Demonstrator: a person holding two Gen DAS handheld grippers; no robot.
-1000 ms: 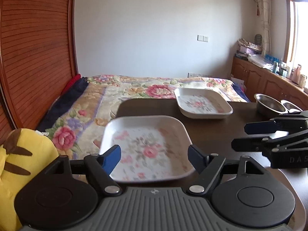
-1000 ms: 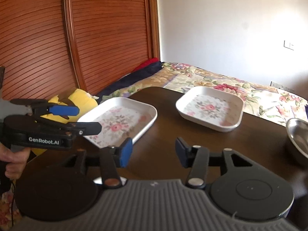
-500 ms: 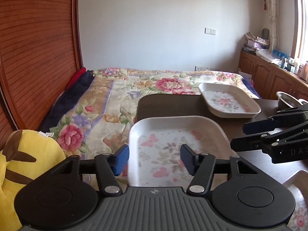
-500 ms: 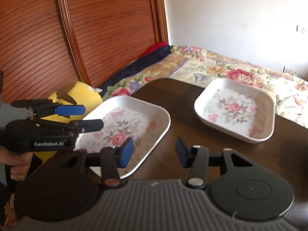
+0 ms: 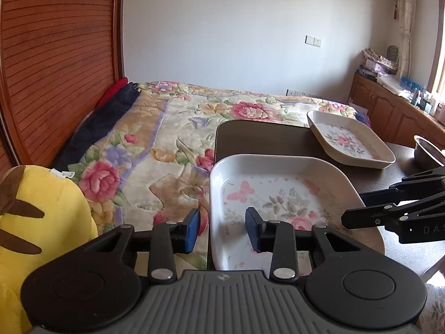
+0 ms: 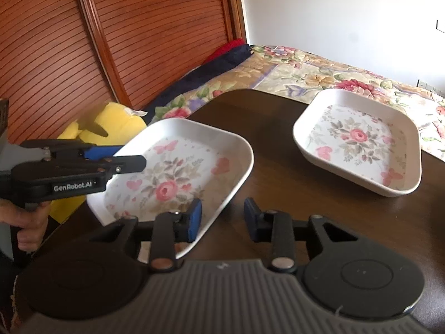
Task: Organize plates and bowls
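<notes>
We swing our left tongs [image 5: 222,229] over the left rim of the near floral plate [image 5: 281,200] on the surface [image 5: 264,136]; both stay spread, empty. Right tongs [image 6: 221,220] flank its right rim. A two-sided lift looks next.

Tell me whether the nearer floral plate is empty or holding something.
Empty. The nearer floral plate shows only its printed rose and butterflies inside; both views show nothing lying in it. It sits on the dark table.
</notes>
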